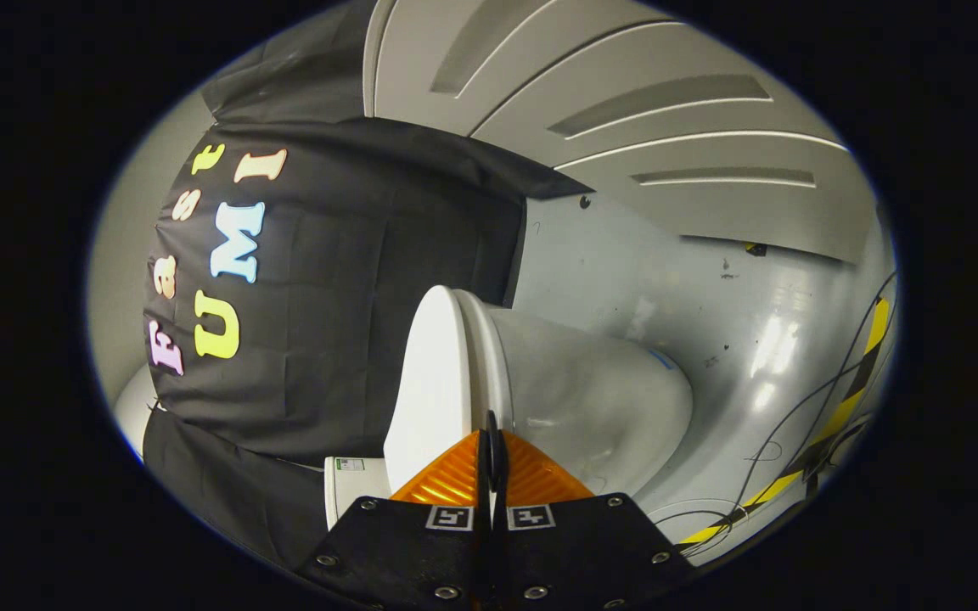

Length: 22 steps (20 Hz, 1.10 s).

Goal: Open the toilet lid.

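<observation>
The toilet lid (431, 386) stands just ahead of the claw (493, 424), whose orange fingers (446, 479) are pressed together on nothing, tips meeting near the seam between lid and seat, likely to wedge it. Beyond lies the bowl (599, 407). A small label (350, 464) beside the claw is unreadable.

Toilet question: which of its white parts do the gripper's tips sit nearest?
The lid, the flat white slab; the closed gripper points at its rim, the rounded bowl lies beside it.
</observation>
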Each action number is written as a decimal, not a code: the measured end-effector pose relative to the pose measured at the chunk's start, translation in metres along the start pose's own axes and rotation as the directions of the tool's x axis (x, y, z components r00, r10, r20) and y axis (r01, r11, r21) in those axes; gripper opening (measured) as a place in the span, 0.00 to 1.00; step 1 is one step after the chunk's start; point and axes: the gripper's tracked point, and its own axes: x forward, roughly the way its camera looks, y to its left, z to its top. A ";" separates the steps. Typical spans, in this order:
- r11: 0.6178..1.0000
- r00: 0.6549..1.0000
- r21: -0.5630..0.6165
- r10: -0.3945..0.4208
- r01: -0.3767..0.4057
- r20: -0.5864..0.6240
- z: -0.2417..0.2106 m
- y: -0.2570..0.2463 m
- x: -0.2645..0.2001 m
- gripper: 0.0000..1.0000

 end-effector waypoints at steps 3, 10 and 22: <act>0.992 0.999 -0.113 -0.047 0.048 0.006 -0.002 0.005 -0.003 0.00; 0.965 0.997 -0.256 -0.048 0.062 0.062 0.008 0.049 -0.022 0.00; 0.885 0.988 -0.456 -0.028 0.096 0.154 0.005 0.137 -0.055 0.00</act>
